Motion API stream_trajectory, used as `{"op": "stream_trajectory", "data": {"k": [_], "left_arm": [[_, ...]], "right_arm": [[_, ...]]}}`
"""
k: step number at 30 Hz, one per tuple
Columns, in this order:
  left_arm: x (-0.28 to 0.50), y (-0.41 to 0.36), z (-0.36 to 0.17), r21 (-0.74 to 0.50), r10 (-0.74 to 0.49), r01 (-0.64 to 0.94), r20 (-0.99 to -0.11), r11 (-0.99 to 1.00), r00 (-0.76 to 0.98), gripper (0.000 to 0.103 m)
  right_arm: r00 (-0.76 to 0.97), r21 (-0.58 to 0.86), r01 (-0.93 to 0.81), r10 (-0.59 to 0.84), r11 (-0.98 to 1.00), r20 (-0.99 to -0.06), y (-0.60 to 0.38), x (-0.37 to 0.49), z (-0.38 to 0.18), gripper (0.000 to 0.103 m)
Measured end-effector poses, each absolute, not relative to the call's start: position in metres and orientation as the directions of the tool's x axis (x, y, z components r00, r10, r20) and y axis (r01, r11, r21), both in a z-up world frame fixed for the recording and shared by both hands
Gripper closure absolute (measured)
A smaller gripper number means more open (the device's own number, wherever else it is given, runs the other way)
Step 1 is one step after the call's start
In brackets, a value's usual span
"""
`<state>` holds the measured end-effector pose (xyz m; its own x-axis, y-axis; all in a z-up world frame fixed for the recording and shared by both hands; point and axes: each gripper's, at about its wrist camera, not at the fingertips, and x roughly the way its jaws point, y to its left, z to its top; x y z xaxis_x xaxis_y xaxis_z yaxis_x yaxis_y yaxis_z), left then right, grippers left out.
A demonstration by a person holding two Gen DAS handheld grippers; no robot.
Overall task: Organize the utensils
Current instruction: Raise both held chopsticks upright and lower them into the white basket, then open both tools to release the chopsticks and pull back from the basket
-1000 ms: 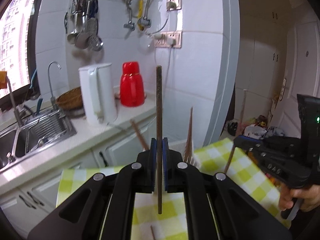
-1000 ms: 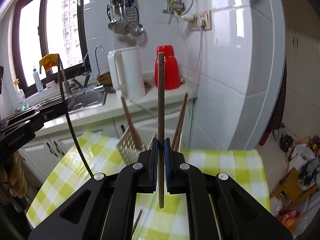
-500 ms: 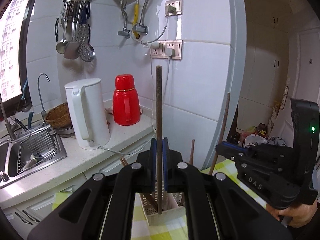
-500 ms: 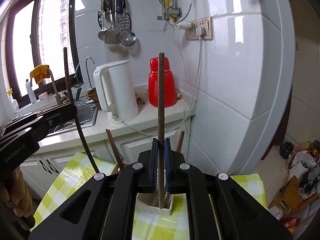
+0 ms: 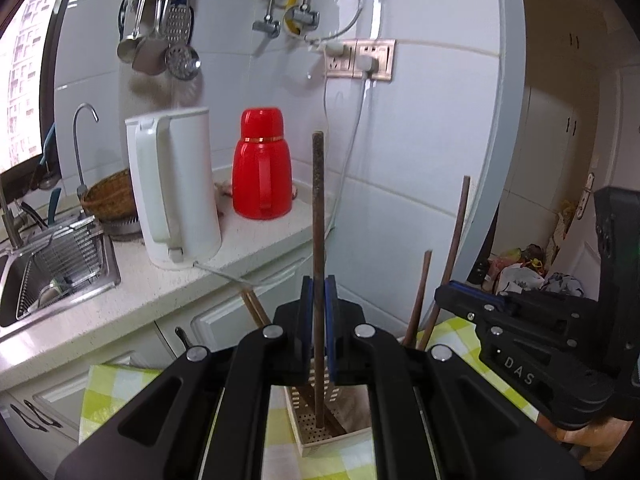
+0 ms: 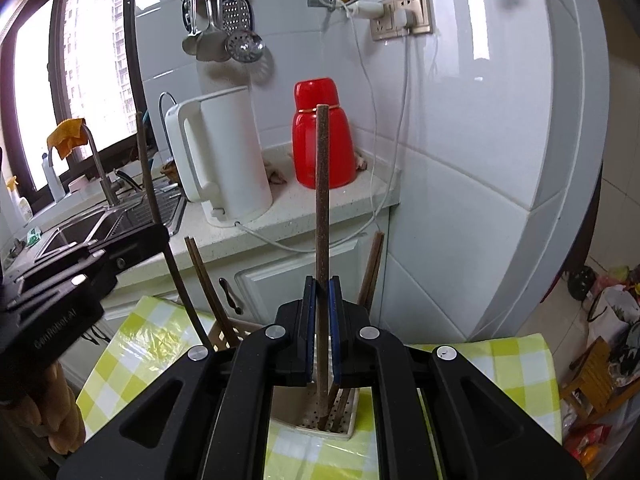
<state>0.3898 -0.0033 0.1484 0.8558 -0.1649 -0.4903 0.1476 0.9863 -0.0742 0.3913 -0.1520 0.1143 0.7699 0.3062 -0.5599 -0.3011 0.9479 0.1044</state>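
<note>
Chopsticks here look thin, stiff and light, perhaps a little slippery. The left hand-held gripper [image 5: 319,308] is clamped on one chopstick [image 5: 318,216] near its lower third, and the right hand-held gripper [image 6: 322,312] grips another chopstick [image 6: 321,200] likewise. Both tips stand inside the perforated holder [image 5: 320,428], at 6 o'clock.

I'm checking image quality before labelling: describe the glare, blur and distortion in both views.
Left wrist view: window blown out, fisheye bends the wall corner, kettle and chopstick are sharp. Right wrist view: bright window, glare streaks on the tiles, the other tongs slightly soft at the edge.
</note>
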Motion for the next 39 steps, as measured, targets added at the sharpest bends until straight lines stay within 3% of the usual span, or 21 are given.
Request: {"op": "stream_trajectory", "data": {"k": [27, 39], "left_arm": [[0.405, 0.004, 0.079, -0.095, -0.146, 0.111, -0.635, 0.989, 0.759, 0.097], [0.397, 0.012, 0.086, -0.112, -0.151, 0.103, -0.617, 0.988, 0.772, 0.084]], "right_arm": [[0.692, 0.098, -0.323, 0.306, 0.941, -0.654, -0.13, 0.402, 0.066, 0.096], [0.71, 0.078, -0.312, 0.287, 0.947, -0.643, -0.135, 0.398, 0.074, 0.096]]}}
